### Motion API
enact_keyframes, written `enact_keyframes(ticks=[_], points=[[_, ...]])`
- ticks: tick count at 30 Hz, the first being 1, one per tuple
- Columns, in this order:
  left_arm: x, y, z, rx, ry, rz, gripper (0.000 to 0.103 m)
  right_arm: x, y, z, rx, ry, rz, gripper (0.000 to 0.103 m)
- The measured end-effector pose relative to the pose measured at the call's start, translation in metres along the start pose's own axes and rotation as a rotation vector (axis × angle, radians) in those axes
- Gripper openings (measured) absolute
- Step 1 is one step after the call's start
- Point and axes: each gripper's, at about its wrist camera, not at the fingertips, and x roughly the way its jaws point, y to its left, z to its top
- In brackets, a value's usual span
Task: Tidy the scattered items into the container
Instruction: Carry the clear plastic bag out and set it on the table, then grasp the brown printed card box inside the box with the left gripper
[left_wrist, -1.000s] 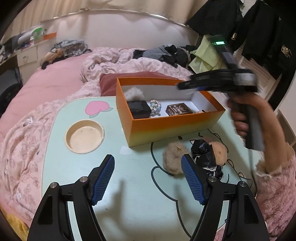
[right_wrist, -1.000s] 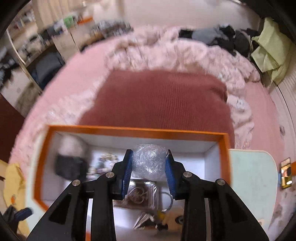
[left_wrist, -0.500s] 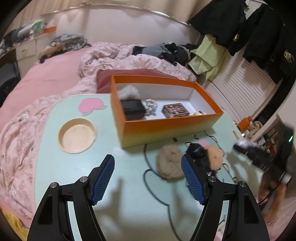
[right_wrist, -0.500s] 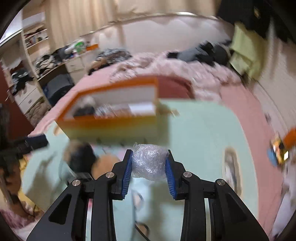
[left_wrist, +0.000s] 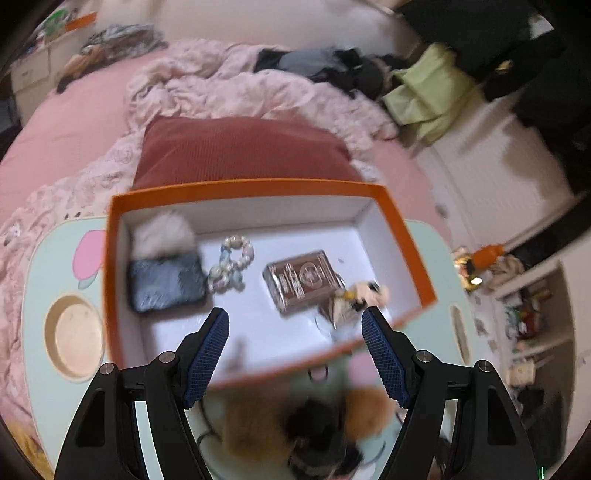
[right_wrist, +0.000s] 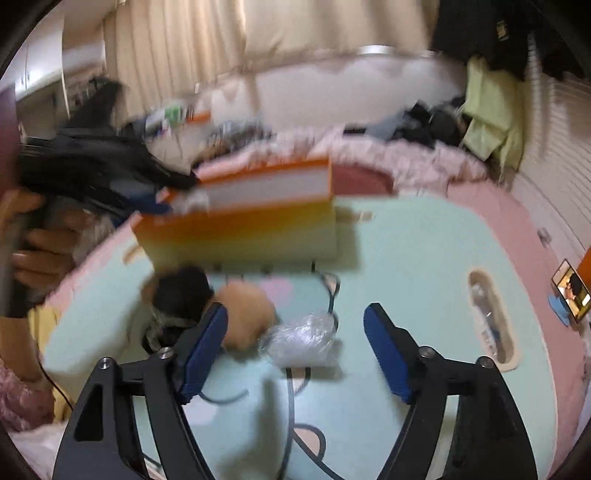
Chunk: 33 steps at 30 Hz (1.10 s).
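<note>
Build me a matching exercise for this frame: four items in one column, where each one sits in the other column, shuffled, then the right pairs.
Items
1. bead bracelet
2. clear plastic wad
3. brown card box
4. tan pompom

Places
A. on the table, between the fingers of the opening right gripper, touching neither
B. inside the orange box, right of middle
C. on the table, beside a black fluffy item
D. inside the orange box, next to a dark pouch

Pairs: 1-D, 2-A, 3-B, 4-C

The orange box (left_wrist: 410, 251) stands open on the bench, holding a brown tin (left_wrist: 301, 282), bead bracelet (left_wrist: 232, 264) and dark pouch (left_wrist: 166, 282). A crumpled clear plastic wad (right_wrist: 303, 338) lies on the bench beside tan and black pompoms (right_wrist: 245, 308).
</note>
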Motion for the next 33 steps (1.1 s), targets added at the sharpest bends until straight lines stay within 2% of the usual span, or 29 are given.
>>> enact_keyframes(ticks=[2,5,9,10,11,14,15,16,18,19,21,24,27,30,33], points=[[0.012,-0.01,0.009,-0.018,0.018,0.019,0.074,-0.007,-0.003,0.002,0.024,-0.023,0.017,0.08],[0.029,-0.022,0.02,-0.028,0.079,-0.018,0.074,-0.009,-0.007,0.005,0.056,-0.019,0.037,0.08],[0.055,-0.027,0.028,-0.046,0.142,0.016,0.071,-0.007,-0.008,0.003,0.07,-0.008,0.045,0.08],[0.058,-0.027,0.029,-0.048,0.146,0.027,0.071,-0.006,-0.007,0.002,0.071,-0.002,0.048,0.08],[0.057,-0.028,0.03,-0.041,0.116,0.049,0.07,-0.004,-0.007,0.001,0.072,0.004,0.051,0.08],[0.061,-0.032,0.032,-0.014,0.095,0.122,0.056,-0.002,-0.006,-0.002,0.073,0.008,0.058,0.08],[0.063,-0.033,0.033,0.005,0.093,0.146,0.047,-0.001,-0.006,-0.002,0.074,0.011,0.06,0.08],[0.067,-0.033,0.032,0.016,0.114,0.155,0.043,0.0,-0.005,-0.003,0.076,0.014,0.06,0.08],[0.07,-0.03,0.035,0.001,0.108,0.143,0.045,0.002,-0.006,-0.004,0.082,0.018,0.062,0.08],[0.07,-0.029,0.037,-0.018,0.116,0.147,0.05,0.002,-0.006,-0.004,0.086,0.021,0.062,0.08],[0.074,-0.027,0.04,-0.059,0.146,0.135,0.06,0.004,-0.007,-0.005,0.095,0.032,0.061,0.08],[0.084,-0.029,0.042,-0.067,0.207,0.096,0.065,0.006,-0.008,-0.006,0.104,0.041,0.067,0.08],[0.085,-0.037,0.045,-0.073,0.185,0.14,0.069,0.006,-0.008,-0.007,0.105,0.041,0.069,0.08],[0.092,-0.044,0.045,-0.065,0.197,0.175,0.074,0.006,-0.009,-0.007,0.106,0.037,0.073,0.08],[0.098,-0.054,0.045,0.007,0.165,0.257,0.076,0.006,-0.008,-0.008,0.104,0.038,0.076,0.08]])
